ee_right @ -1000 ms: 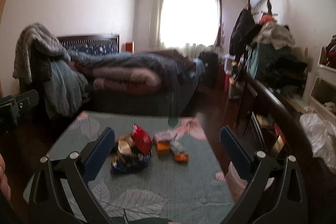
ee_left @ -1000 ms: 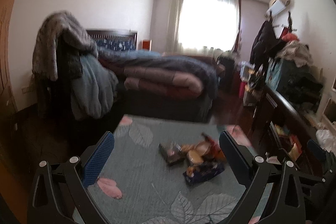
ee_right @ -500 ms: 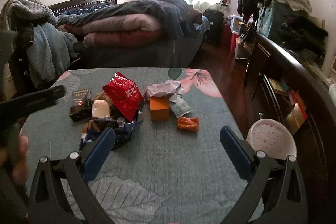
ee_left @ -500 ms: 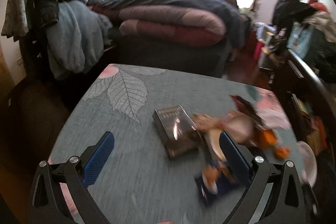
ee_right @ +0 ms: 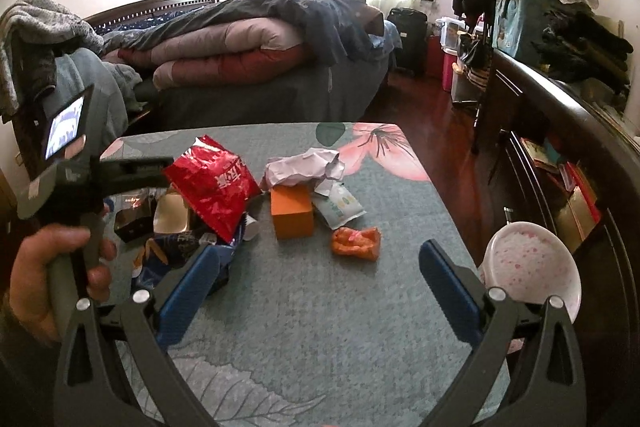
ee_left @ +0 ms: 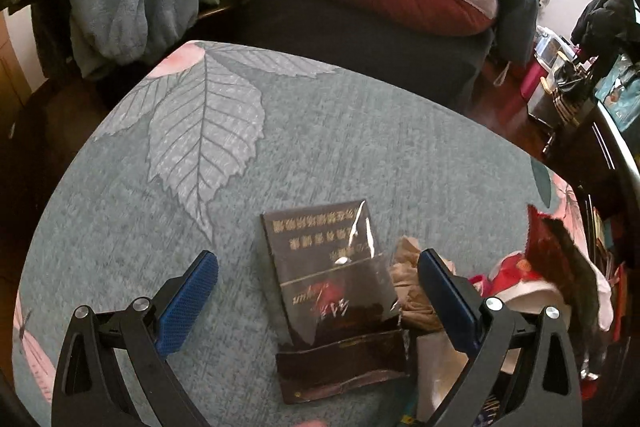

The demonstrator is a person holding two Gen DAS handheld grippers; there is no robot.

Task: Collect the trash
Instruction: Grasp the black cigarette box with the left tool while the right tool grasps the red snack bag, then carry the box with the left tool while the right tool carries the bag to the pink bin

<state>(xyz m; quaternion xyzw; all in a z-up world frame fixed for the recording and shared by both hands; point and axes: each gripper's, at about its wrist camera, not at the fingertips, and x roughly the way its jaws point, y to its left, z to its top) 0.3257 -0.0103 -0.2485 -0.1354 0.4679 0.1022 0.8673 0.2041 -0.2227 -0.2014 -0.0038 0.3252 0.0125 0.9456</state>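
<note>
A dark brown cigarette box (ee_left: 332,267) with its lid flipped open lies on the grey-green leaf-print tablecloth (ee_left: 200,131). My left gripper (ee_left: 318,267) is open and low over the box, one finger on each side. A trash pile lies to its right: a red snack bag (ee_right: 212,187), an orange box (ee_right: 291,211), crumpled white paper (ee_right: 304,165), a wet-wipe packet (ee_right: 340,205), an orange wrapper (ee_right: 355,243), a dark blue bag (ee_right: 180,251). My right gripper (ee_right: 319,267) is open and empty, nearer the front edge than the pile.
A white bin with a pink-speckled liner (ee_right: 532,271) stands off the table's right edge. A dark wooden dresser (ee_right: 560,131) runs along the right. A bed with folded quilts (ee_right: 248,43) stands behind the table. The hand holding the left gripper (ee_right: 52,267) is at the left.
My left gripper has dropped and moved forward over the cigarette box, which now lies between its fingers. My right gripper has tilted down and moved closer to the table.
</note>
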